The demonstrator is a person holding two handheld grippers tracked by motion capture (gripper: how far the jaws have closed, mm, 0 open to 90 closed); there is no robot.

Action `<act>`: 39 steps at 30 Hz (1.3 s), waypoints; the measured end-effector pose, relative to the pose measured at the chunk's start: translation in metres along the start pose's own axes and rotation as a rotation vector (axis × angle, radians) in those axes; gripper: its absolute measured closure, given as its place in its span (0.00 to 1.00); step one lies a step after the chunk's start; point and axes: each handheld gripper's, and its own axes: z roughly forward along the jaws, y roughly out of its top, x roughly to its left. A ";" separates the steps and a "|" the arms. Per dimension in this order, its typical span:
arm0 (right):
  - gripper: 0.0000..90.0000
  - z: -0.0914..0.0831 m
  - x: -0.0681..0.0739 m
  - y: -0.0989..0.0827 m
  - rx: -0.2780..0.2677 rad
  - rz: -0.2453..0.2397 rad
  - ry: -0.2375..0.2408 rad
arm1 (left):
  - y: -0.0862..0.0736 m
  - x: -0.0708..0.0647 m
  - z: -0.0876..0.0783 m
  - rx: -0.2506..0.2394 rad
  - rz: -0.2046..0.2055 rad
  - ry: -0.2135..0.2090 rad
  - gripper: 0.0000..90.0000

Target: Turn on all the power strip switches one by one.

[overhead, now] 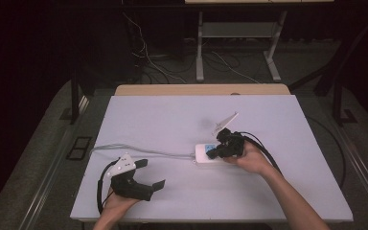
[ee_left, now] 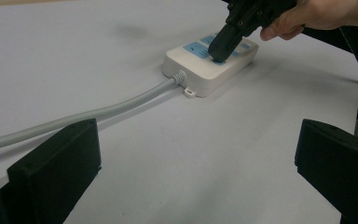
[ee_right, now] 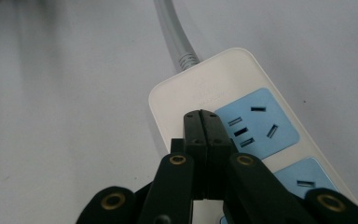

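Your left gripper (overhead: 149, 176) sits nearest you, resting low near the front edge of the table (overhead: 182, 206), jaws spread wide with nothing between them. It's well apart from the work, so nothing braces the strip.

Your right gripper (ee_right: 202, 119) has its 2 jaws pressed fully together, gripping nothing, tips down on the white top of the power strip (ee_right: 242, 93) just beside the first blue socket panel (ee_right: 256, 122). The strip lies flat, right of the table's centre, under that gripper.

Risks as I judge them:
- Push sideways with closed tips and the strip will likely slide or pivot on the smooth top.
- Tips could slip into a socket slot and jam.
- The grey cord (overhead: 139, 149) runs left from the strip toward your left gripper; snag it moving that hand and you drag the strip.

Farther back, the floor cables (overhead: 148, 57) pose no risk.
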 end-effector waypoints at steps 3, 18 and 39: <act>1.00 0.000 0.001 0.001 0.010 -0.004 -0.009 | 0.000 0.001 -0.001 -0.004 -0.003 0.002 0.00; 1.00 -0.018 -0.002 0.001 -0.047 0.033 -0.002 | -0.001 0.003 -0.001 -0.009 -0.024 -0.004 0.00; 0.56 -0.066 -0.006 -0.018 -0.172 0.103 -0.085 | -0.001 0.002 0.000 -0.007 -0.021 -0.006 0.00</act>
